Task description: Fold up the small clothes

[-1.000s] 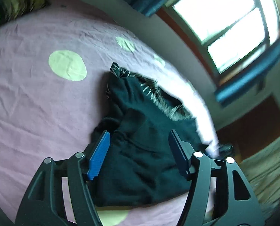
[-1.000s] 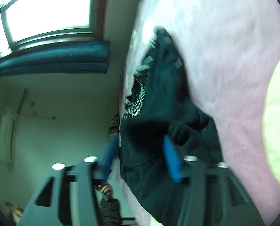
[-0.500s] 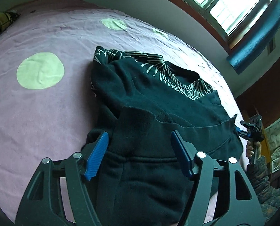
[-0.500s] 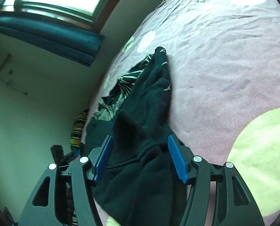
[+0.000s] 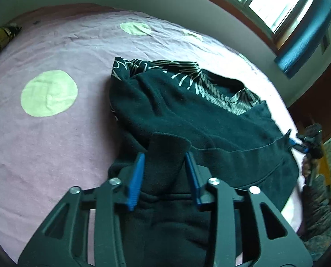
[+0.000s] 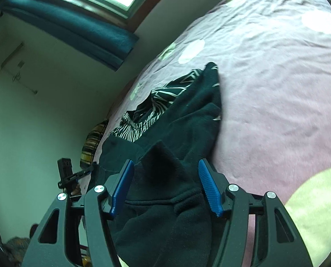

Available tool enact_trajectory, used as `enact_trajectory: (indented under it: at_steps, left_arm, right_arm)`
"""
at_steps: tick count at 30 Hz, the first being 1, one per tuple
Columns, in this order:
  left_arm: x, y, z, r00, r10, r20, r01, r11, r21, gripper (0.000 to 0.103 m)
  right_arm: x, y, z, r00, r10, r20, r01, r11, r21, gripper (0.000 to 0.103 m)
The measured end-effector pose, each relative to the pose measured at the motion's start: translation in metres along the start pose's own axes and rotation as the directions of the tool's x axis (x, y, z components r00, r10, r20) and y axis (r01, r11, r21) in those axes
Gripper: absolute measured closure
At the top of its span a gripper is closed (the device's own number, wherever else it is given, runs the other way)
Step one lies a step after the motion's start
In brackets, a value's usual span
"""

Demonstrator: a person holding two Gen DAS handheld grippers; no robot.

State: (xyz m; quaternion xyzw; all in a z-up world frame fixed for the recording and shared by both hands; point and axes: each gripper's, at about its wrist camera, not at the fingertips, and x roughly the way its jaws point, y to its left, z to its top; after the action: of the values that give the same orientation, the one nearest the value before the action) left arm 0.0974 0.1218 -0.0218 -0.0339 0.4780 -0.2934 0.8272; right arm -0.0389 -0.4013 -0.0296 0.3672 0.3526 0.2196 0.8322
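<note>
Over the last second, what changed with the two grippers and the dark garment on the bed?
The left gripper narrowed its jaws around a raised fold of the dark fleece garment; contact is unclear. The garment's hem went from bunched to stretched out between the two grippers. The right gripper stays open around its own peak of fabric. The garment is still on the pink bedspread.

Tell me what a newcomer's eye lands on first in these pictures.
The dark fleece garment sprawls crumpled across the middle of the pink bedsheet, its black-and-white patterned lining showing at the far edge. A hump of its fabric stands between the blue pads of the left gripper and of the right gripper.
</note>
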Motion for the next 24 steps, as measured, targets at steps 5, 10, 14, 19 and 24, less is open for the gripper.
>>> enact_trajectory:
  at_steps: [5,10,14,19,24]
  left_arm:
    - [0.002,-0.004,0.000,0.999,0.037,0.002,-0.037,0.999,0.016,0.065]
    - [0.006,-0.018,-0.003,0.994,0.109,0.008,-0.110,0.990,0.089,0.066]
    - [0.007,-0.028,-0.007,0.982,0.190,0.014,-0.189,0.968,0.163,0.085]
    - [-0.001,-0.039,-0.013,0.976,0.209,0.054,-0.216,0.956,0.197,0.091]
    - [-0.019,-0.044,-0.012,0.972,0.206,0.113,-0.221,0.964,0.145,0.093]
  right_arm:
    - [0.011,0.013,0.005,0.998,-0.065,-0.008,0.064,0.993,-0.103,0.043]
    - [0.023,0.023,0.006,0.993,-0.120,-0.005,0.117,0.973,-0.197,0.048]
    - [0.030,0.030,0.003,0.974,-0.225,-0.010,0.215,0.943,-0.253,0.082]
    - [0.020,0.039,-0.003,0.971,-0.232,0.051,0.237,0.934,-0.267,0.096]
    - [0.007,0.061,-0.008,0.962,-0.246,0.115,0.270,0.915,-0.299,0.096]
